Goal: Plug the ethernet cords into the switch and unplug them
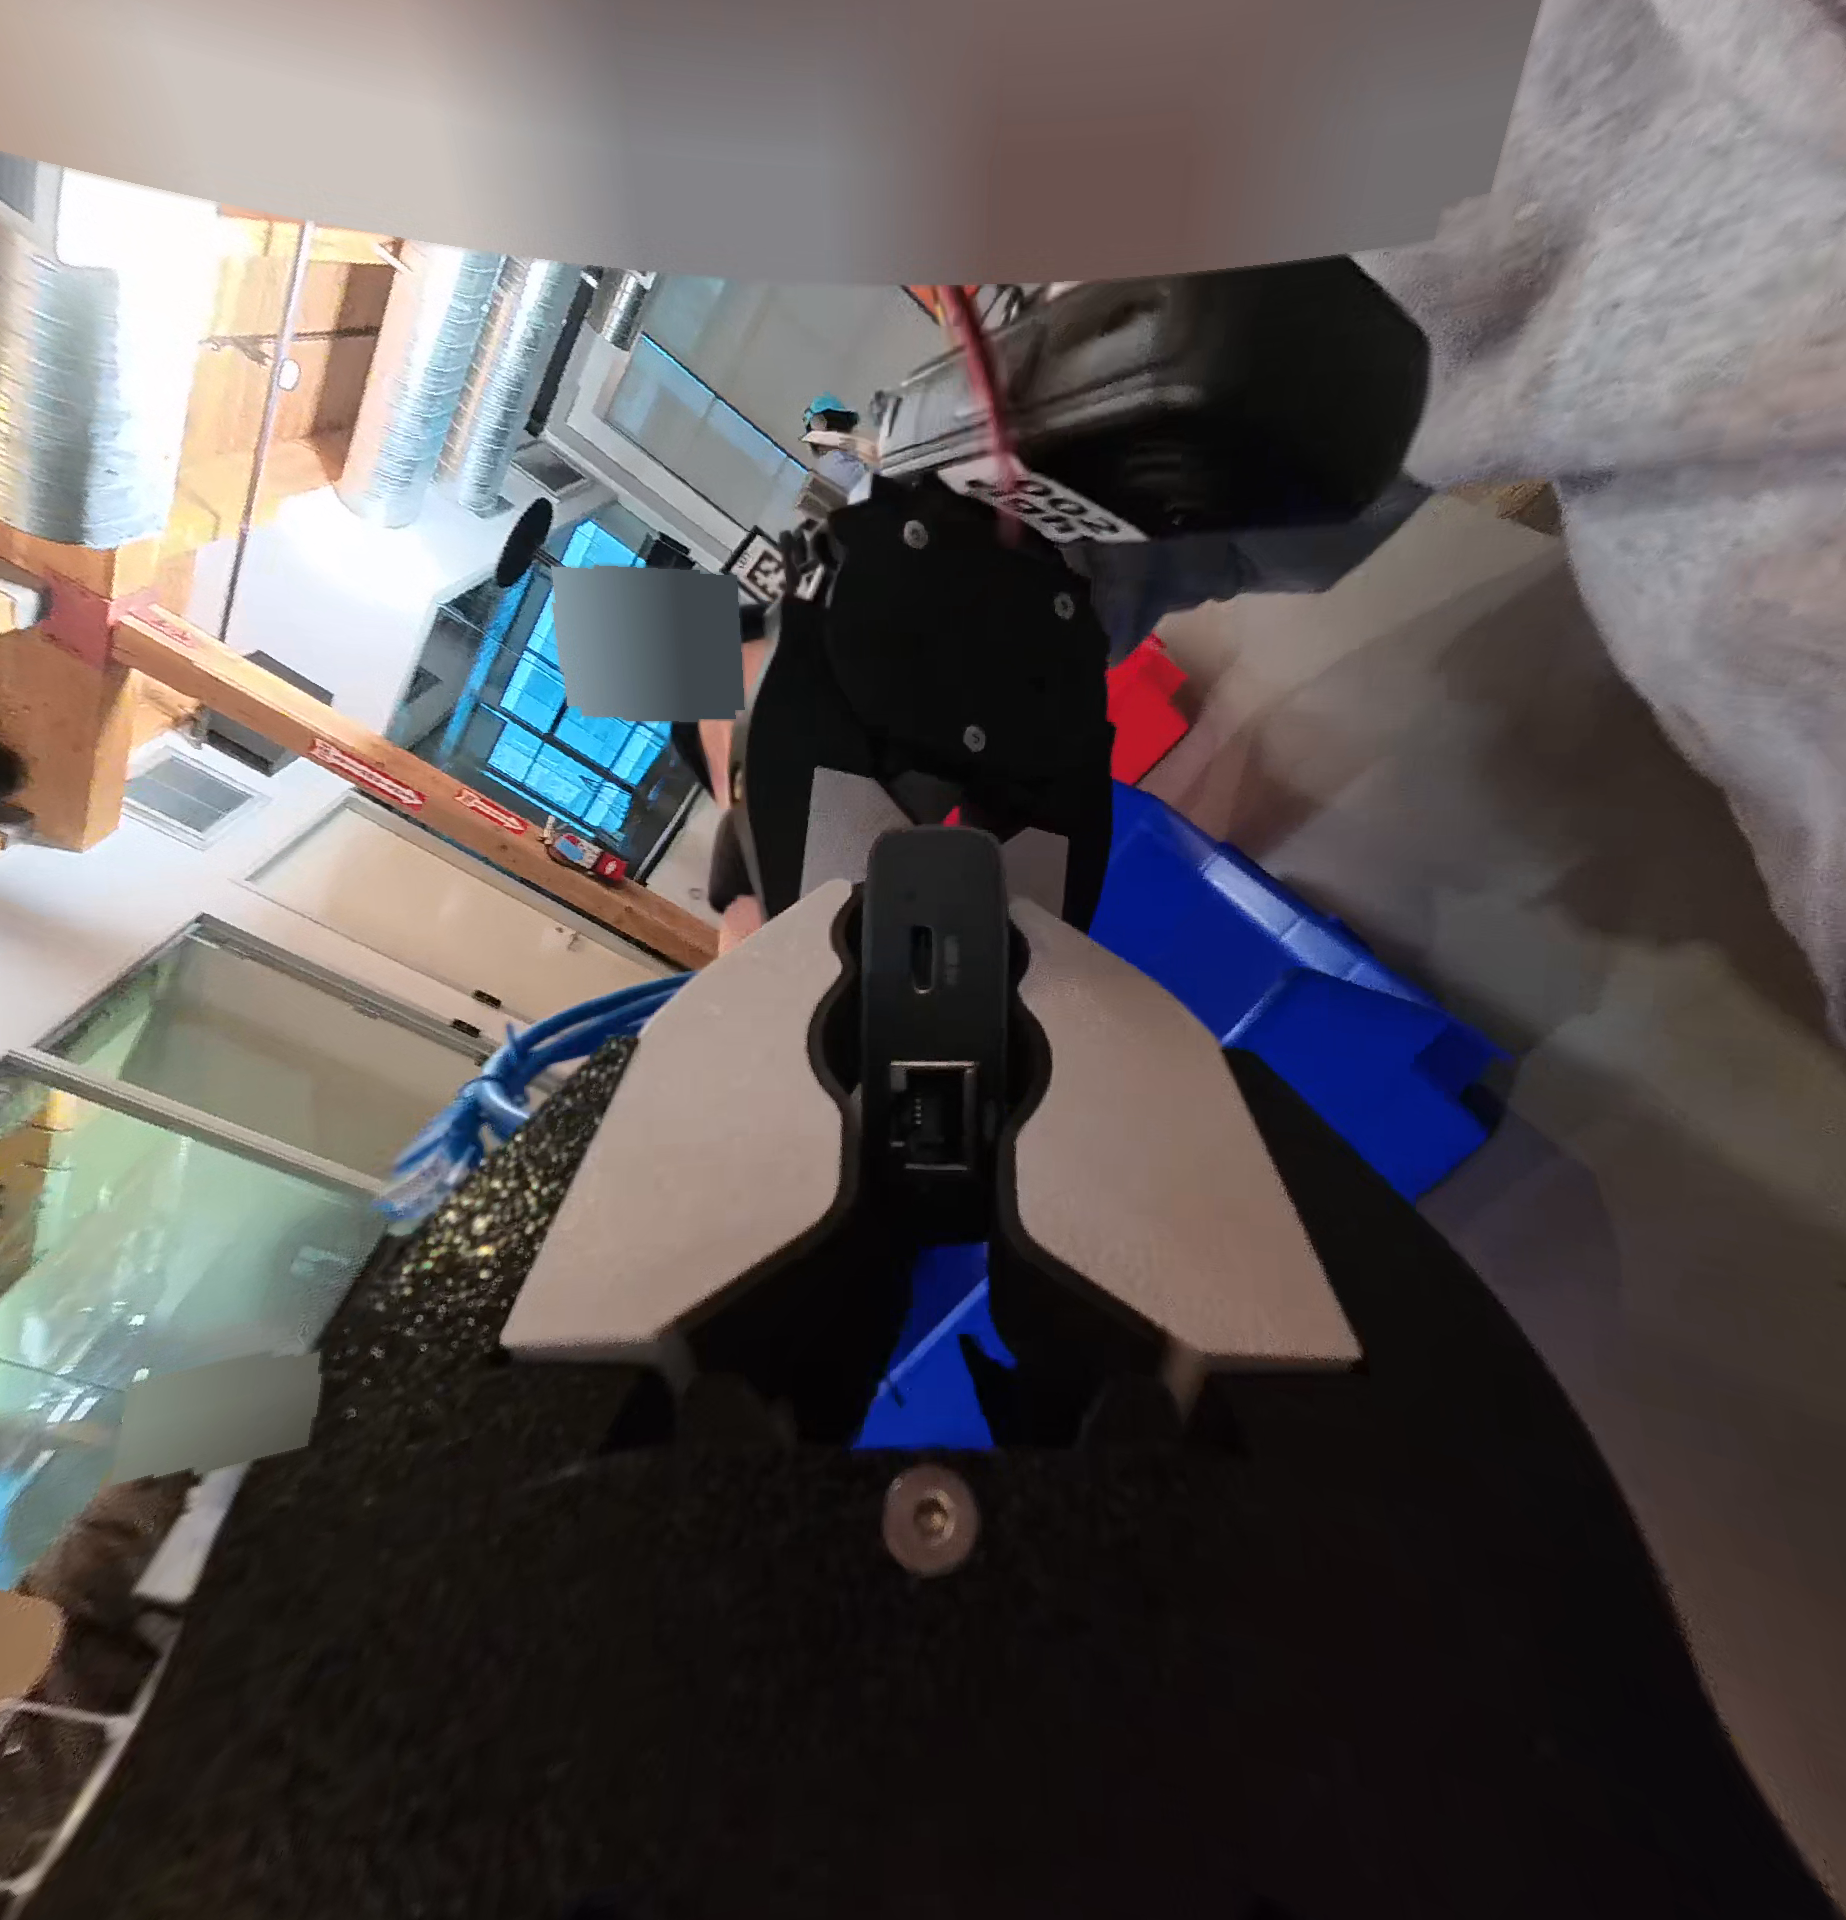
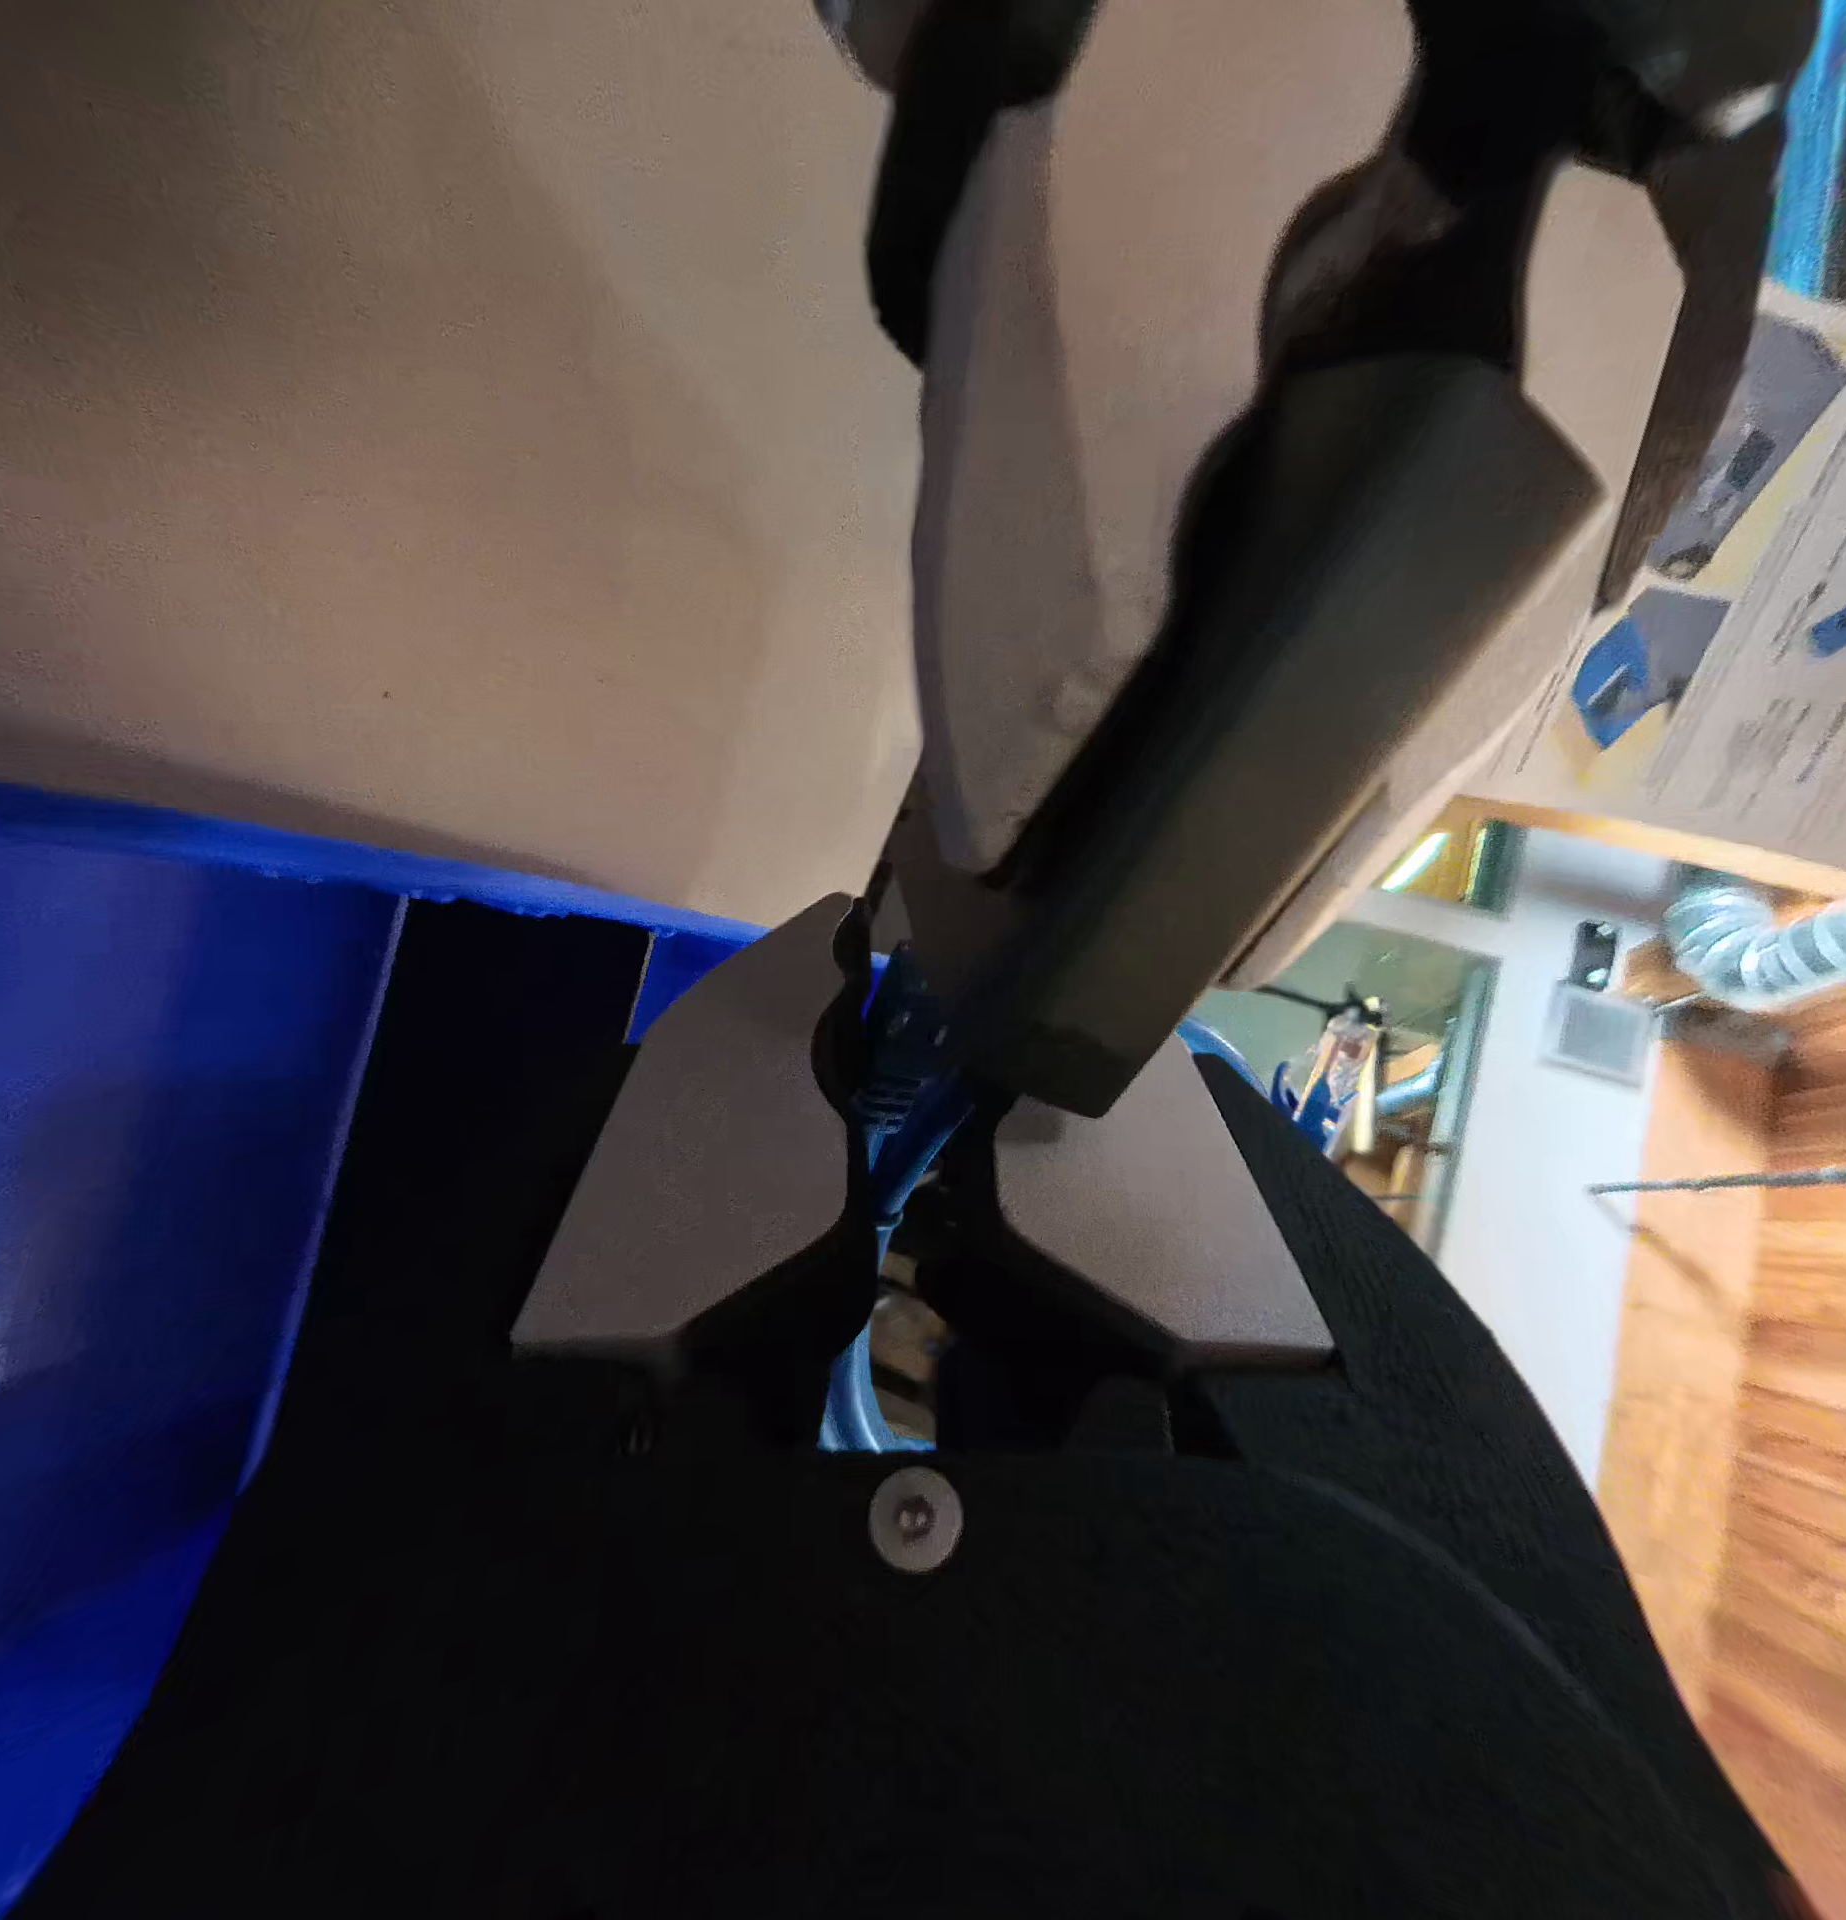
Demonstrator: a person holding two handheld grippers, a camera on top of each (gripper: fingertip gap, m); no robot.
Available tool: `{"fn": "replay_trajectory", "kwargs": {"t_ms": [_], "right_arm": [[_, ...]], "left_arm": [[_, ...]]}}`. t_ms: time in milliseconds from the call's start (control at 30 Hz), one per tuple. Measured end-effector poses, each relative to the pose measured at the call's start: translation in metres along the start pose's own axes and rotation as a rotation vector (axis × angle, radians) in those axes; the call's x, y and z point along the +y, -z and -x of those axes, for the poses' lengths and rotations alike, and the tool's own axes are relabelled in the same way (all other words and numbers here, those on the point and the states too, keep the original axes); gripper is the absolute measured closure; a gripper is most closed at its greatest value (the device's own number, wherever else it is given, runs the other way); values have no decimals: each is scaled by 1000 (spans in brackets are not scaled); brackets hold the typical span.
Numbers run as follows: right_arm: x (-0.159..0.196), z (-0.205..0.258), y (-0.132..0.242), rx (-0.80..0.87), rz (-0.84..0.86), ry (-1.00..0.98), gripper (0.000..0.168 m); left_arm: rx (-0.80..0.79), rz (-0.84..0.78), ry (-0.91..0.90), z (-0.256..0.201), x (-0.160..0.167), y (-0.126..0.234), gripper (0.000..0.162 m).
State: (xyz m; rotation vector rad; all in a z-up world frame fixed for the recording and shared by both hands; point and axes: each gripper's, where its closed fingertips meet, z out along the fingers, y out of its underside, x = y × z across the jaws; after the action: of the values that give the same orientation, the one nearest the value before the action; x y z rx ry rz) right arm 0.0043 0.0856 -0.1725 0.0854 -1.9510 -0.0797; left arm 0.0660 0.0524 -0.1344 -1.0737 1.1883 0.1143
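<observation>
My left gripper (image 1: 934, 925) is shut on a small black device (image 1: 934, 1101) whose end face shows a slim port above a square network socket. My right gripper (image 2: 908, 997) is shut on the plug end of a blue network cable (image 2: 898, 1101). In the right wrist view the plug tip sits right against the tip of the left gripper's grey finger (image 2: 1262, 675), which comes down from above; the device is hidden there. In the left wrist view the right gripper's black body (image 1: 929, 665) hangs just beyond the device, and a loose cable end with a clear plug (image 1: 420, 1174) dangles at the left.
Blue plastic bins (image 1: 1303, 997) and a red one (image 1: 1142, 707) lie below on a tan surface (image 2: 431, 416). A blue bin wall (image 2: 150, 1195) fills the left of the right wrist view. A printed cardboard box (image 2: 1792, 644) stands at the right. A grey sleeve (image 1: 1677, 416) is close by.
</observation>
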Motion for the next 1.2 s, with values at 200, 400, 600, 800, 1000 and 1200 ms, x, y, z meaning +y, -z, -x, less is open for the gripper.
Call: {"fn": "replay_trajectory", "kwargs": {"t_ms": [200, 400, 600, 800, 1000, 1200], "right_arm": [[2, -4, 10, 32, 15, 162, 153], [-1, -6, 17, 5, -61, 37, 154], [58, -15, 26, 131, 207, 134, 155], [97, 12, 65, 55, 323, -114, 156], [202, 61, 185, -33, 575, -613, 154], [257, 150, 263, -218, 707, -974, 152]], "left_arm": [[-13, 1, -41, -2, -2, -2, 141], [-40, 14, -131, -1, -3, -2, 141], [-149, 53, -134, 21, -1, 17, 141], [-217, 84, -31, 35, 22, 15, 139], [-205, 127, 72, 33, 42, 11, 139], [-167, 130, 186, 28, 52, 5, 140]]}}
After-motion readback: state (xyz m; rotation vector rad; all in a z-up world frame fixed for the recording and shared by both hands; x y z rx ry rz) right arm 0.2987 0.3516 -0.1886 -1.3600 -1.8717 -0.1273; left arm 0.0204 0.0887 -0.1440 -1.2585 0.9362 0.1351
